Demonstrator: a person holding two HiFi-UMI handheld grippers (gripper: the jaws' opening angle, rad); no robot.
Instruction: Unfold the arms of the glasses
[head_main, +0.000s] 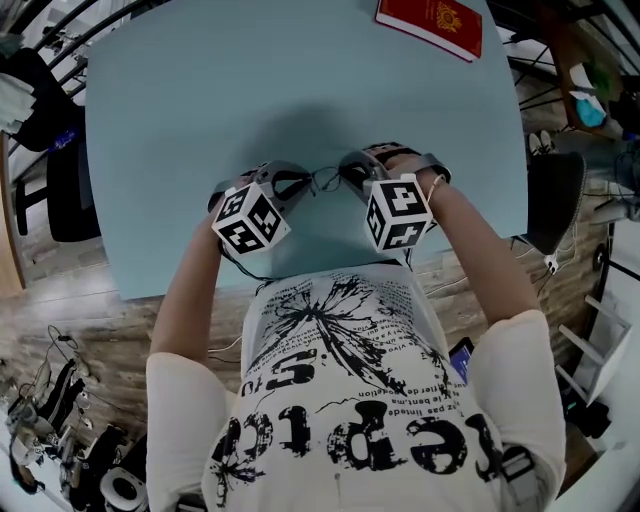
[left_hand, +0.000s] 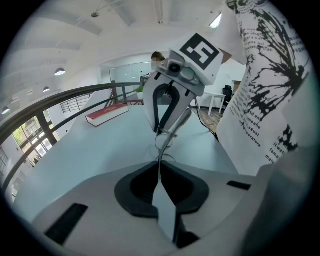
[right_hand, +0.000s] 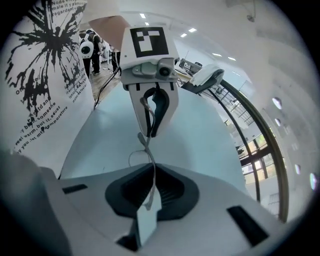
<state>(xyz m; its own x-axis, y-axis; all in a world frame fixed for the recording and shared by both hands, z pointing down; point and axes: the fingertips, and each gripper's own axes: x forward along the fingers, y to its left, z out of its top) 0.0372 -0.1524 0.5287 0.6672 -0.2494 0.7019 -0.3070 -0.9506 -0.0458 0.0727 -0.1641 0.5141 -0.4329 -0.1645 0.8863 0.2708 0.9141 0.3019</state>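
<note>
Left tool (left_hand: 159, 169) and right tool (right_hand: 151, 169) angled down over table (head_main: 200, 100), tips facing, each clamped on the glasses (head_main: 326, 180)

The white T-shirt (head_main: 350, 400) bears black print: large letters across it and small lines of words. In the right gripper view one small line seems to begin "real warm"; the rest is too distorted to read. The red book (head_main: 430, 25) shows a gold emblem, with no lettering I can read. The marker cubes (head_main: 250, 220) carry only black-and-white squares.
</note>
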